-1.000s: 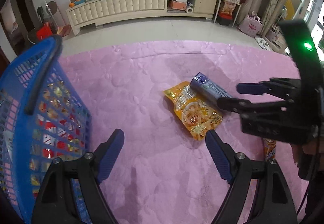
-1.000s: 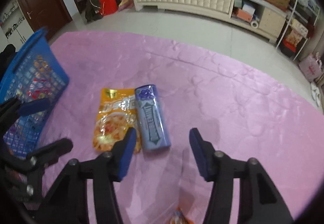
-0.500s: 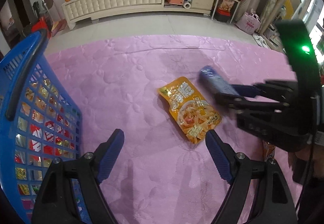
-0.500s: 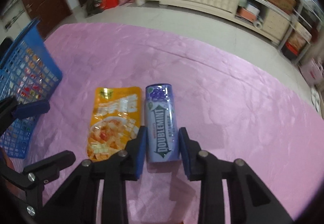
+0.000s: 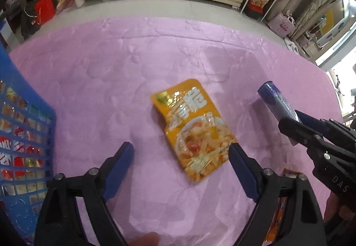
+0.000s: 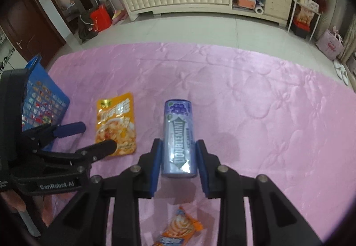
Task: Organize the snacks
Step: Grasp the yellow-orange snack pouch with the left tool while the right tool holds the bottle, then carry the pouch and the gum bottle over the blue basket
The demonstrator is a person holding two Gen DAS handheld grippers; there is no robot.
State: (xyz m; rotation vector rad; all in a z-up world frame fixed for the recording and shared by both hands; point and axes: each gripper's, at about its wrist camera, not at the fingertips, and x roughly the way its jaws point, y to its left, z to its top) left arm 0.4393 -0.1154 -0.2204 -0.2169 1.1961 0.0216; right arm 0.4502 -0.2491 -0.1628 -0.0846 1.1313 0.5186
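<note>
- Left wrist view: your left gripper (image 5: 181, 164) is hanging over the pink mat (image 5: 111, 81) with its fingers (image 5: 120, 166) spread wide and opening further, nothing pinched between them. The orange snack pouch (image 5: 193, 128) is lying flat just ahead of them, toward the right finger, whose tip is sitting right at the pouch's near corner. Its long axis is running diagonally, from upper left to lower right, so it is not square to your fingers. The blue basket (image 5: 24, 134) is standing at the left edge, on the far side of the left finger from the pouch.
- Against the earlier left view, the pouch is sitting closer and more central, and the can is no longer lying against it.
- Right wrist view: your right gripper (image 6: 179, 163) is pinching the purple gum can (image 6: 179, 137) near its base, the can's long axis pointing straight out along the fingers. Whether it is clear of the mat, you cannot tell here. A small orange wrapper (image 6: 180, 231) is lying below, near you.
- Earlier, these fingers were open with the can lying beside the pouch; now they are closed on it and it is well apart from the pouch, leaving the pouch to your left hand.
</note>
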